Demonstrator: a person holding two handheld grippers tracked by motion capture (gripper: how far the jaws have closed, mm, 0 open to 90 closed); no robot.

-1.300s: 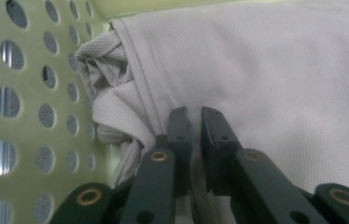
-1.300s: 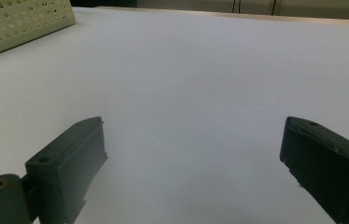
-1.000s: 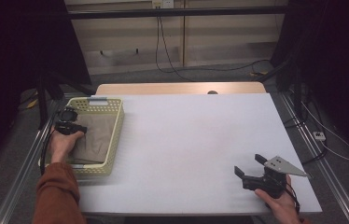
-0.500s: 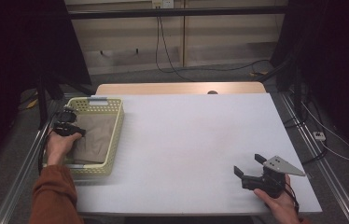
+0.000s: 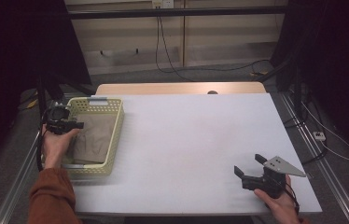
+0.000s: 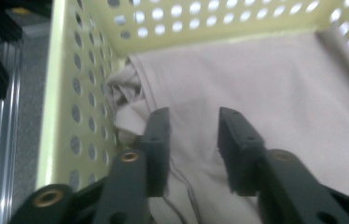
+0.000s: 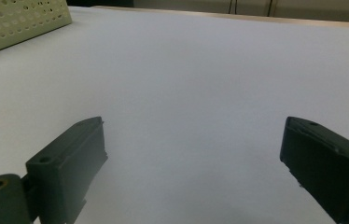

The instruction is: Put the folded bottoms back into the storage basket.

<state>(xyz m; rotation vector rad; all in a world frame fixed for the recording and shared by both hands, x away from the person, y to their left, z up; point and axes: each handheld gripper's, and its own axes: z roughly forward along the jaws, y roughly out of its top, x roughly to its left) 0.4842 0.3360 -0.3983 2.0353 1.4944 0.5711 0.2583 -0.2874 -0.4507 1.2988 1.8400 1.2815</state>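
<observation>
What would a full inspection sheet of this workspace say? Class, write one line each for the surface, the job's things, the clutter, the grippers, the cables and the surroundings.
Surface: white table, bare across its middle.
Job's things: pale yellow perforated basket at the table's left edge, with a folded beige cloth lying inside.
Clutter: nothing seen.
Grippers: left gripper over the cloth in the basket, jaws apart with a narrow gap, holding nothing; right gripper low over the bare table near the front right, jaws wide apart.
Cables: black cables on the floor behind the table.
Surroundings: dark curtains either side, pale wall panels behind.
</observation>
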